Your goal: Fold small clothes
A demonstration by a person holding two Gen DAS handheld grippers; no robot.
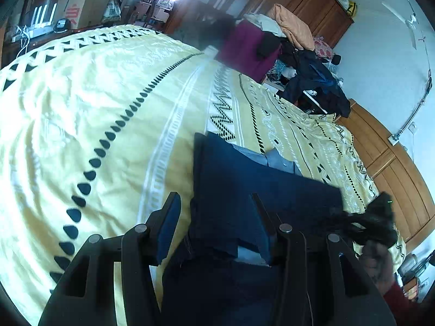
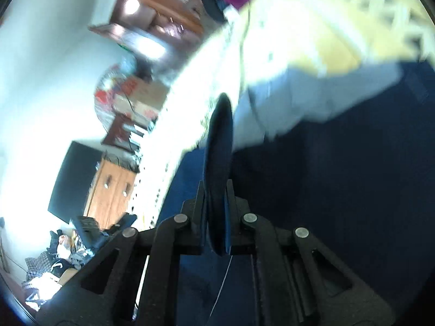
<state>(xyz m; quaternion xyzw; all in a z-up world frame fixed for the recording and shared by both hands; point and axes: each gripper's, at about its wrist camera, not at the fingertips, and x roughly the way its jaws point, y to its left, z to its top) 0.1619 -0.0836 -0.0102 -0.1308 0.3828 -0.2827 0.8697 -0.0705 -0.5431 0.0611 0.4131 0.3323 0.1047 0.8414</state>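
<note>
Black linkage arms fill the bottom of the left wrist view, and from them the left gripper reaches forward with its two fingers spread wide. Between and under those fingers lies the navy garment, flat on the yellow patterned bedspread. One blue pad sits over the sheet just off the cloth's left edge; the other pad rests on the navy cloth itself. Nothing is pinched on this side. A paler blue layer shows past the far edge of the navy cloth, perhaps an inner face or lining.

Over on the right wrist view, the right gripper is pressed together on a thin fold of dark blue cloth that stands up edgewise between the fingers. This picture is blurred and tilted, so the exact corner held cannot be told. In the left view, the right tool shows as a dark blur at the garment's right edge, above a hand.

The step looks like carrying one side of the garment across to make a fold. To do it well, I would judge the left tool should press or pin its side so the cloth does not slide on the bedspread, while the right lifts only enough to clear, then lays the edge down square with the opposite edge. A heap of clothes lies well apart at the far side.
</note>
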